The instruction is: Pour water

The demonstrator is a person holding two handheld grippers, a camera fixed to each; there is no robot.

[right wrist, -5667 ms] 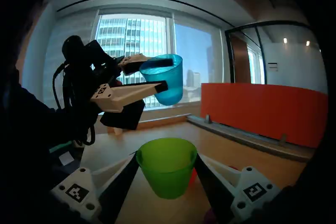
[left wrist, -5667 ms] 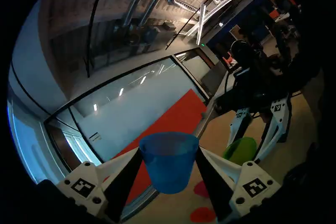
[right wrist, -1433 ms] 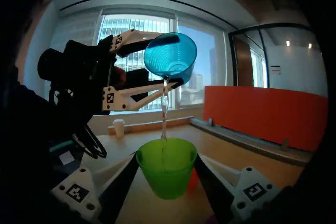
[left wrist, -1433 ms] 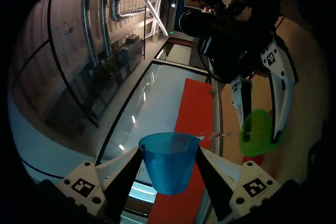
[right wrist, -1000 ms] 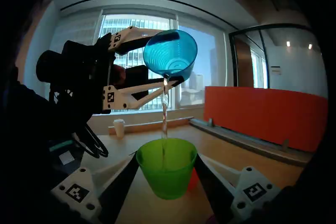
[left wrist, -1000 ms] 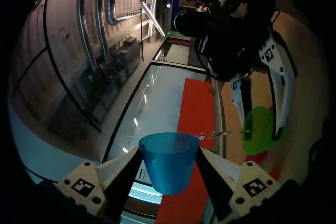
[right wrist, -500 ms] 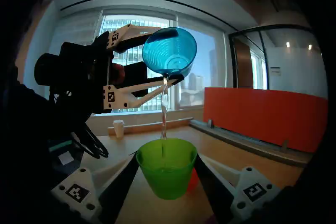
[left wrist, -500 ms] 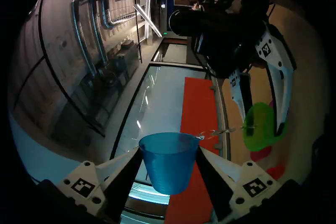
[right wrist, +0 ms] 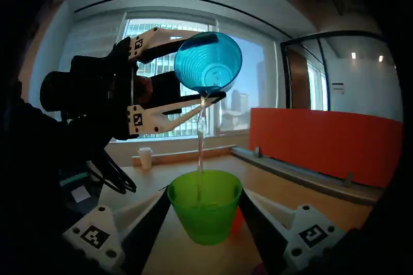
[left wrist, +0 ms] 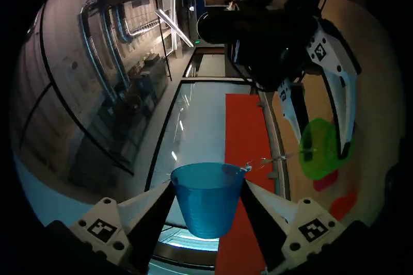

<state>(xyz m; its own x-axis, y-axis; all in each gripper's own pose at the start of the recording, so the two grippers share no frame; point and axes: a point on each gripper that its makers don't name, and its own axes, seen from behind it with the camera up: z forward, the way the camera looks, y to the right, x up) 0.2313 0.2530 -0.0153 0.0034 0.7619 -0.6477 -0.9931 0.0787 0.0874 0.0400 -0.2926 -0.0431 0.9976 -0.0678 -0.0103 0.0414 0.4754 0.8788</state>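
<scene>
Water runs in one thin stream (right wrist: 199,130) from a blue cup (right wrist: 208,68) into a green cup (right wrist: 205,213) held below it, above a wooden tabletop (right wrist: 268,178) by a tall window. The left claw (left wrist: 208,188) is clamped on the blue cup, one finger pressing on each side of its wall. It holds the cup tipped far over, so its long axis lies close to level and its mouth faces the right gripper view. The right claw (right wrist: 205,195) is clamped the same way on the green cup, which stands upright with its mouth open to the stream. The relation that matters is vertical: the blue cup's pouring lip hangs directly above the green cup's mouth, well apart from it, and the stream lands inside the rim, not on it. Any further tilt, or the return to upright, will probably need that lip held over the mouth while the left claw turns. By count there are two claws, two cups in them, one blue and one green, one stream, one small pale cup (right wrist: 145,157) on the sill behind, and two red patches (left wrist: 343,205) on the tabletop.
</scene>
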